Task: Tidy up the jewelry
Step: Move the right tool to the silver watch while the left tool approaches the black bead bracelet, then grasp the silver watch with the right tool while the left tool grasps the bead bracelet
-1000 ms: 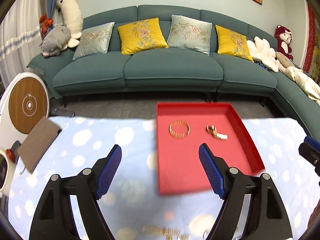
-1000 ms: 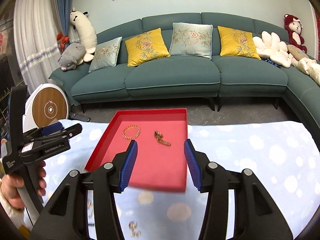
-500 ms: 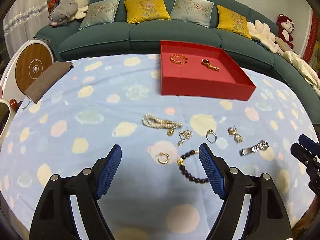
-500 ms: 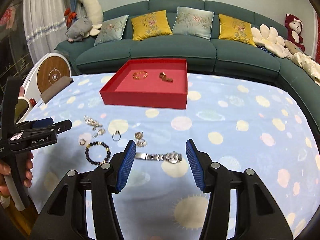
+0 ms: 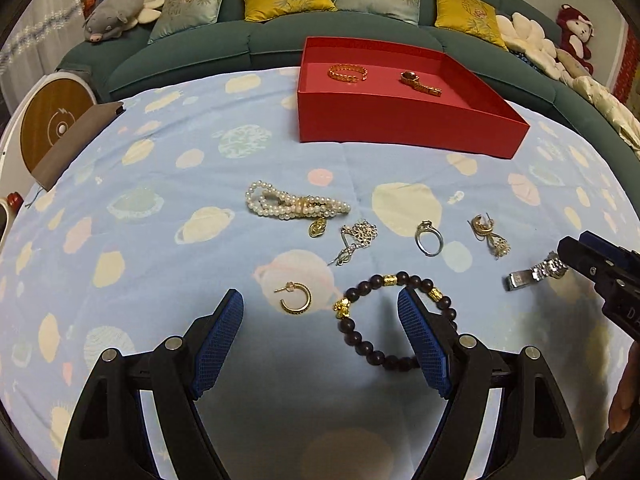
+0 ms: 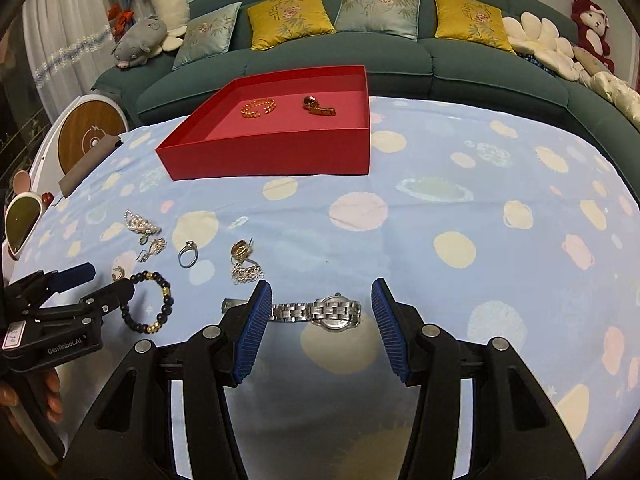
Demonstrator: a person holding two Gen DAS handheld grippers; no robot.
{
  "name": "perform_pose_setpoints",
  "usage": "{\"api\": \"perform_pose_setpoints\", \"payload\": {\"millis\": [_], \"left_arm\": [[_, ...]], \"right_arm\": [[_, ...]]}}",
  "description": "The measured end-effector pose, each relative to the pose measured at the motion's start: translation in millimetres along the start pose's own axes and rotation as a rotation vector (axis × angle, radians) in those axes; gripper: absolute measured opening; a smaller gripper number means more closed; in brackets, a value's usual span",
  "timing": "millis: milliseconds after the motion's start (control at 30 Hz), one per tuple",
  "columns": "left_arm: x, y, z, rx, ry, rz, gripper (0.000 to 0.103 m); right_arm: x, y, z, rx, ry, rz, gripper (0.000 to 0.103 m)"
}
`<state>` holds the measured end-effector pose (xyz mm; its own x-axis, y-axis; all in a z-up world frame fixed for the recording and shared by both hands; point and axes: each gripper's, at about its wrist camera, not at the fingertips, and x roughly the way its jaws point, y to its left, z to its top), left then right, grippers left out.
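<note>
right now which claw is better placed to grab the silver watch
Right. The right claw is open with the silver watch lying between its fingertips, while the left claw is open over the dark bead bracelet.

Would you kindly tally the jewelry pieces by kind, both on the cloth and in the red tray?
Bracelets: 3 (gold chain bracelet, pearl bracelet, dark bead bracelet)
Watches: 2 (gold watch, silver watch)
Rings: 1 (silver ring)
Earrings: 3 (gold hoop earring, silver drop earring, gold drop earring)
Total: 9
</note>
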<state>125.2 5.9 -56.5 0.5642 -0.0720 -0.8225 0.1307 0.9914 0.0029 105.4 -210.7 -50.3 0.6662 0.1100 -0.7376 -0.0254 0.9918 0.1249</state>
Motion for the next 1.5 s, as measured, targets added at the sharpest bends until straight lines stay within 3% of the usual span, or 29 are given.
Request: {"api": "perform_pose_setpoints", "payload": {"millis": [167, 300, 633, 833, 967, 1067, 1333, 1400, 1500], "left_arm": [[10.9, 0.4, -3.1, 0.016, 0.015, 0.019, 0.078], [7.9, 2.3, -6.7, 0.033, 0.004, 0.016, 0.078], [-2.4, 2.8, -20.0, 0.058, 0.022, -0.011, 0.078], [-11.7, 4.0, -30.9, 0.072, 0.043, -0.059, 0.077], [-19.5, 7.2, -36.3, 0.036, 0.035, -0.115, 0.077], [-20.3, 4.4, -36.9, 0.044, 0.028, -0.12, 0.077], [-15.3, 1.9, -32.3, 0.035, 0.02, -0.115, 0.078], [-14.3, -0.2, -31.7, 0.042, 0.014, -0.114, 0.079], [-12.0, -2.1, -30.7, 0.059, 0.005, -0.109, 0.079]], "right_arm": [[19.8, 2.2, 4.9, 0.005, 0.051, -0.006, 0.039], [26.0, 6.3, -1.7, -0.026, 0.085, -0.01, 0.036], [7.7, 18.3, -26.7, -0.09, 0.134, 0.036, 0.036], [-9.3, 29.6, -44.1, -0.117, 0.161, 0.111, 0.036], [-22.8, 30.9, -46.5, -0.131, 0.119, 0.133, 0.038], [-26.2, 30.5, -44.4, -0.143, 0.091, 0.126, 0.047], [-7.4, 33.9, -44.2, -0.171, 0.107, 0.092, 0.047], [-3.9, 35.0, -43.3, -0.175, 0.111, 0.088, 0.045], [-3.1, 38.7, -43.3, -0.198, 0.106, 0.064, 0.03]]}}
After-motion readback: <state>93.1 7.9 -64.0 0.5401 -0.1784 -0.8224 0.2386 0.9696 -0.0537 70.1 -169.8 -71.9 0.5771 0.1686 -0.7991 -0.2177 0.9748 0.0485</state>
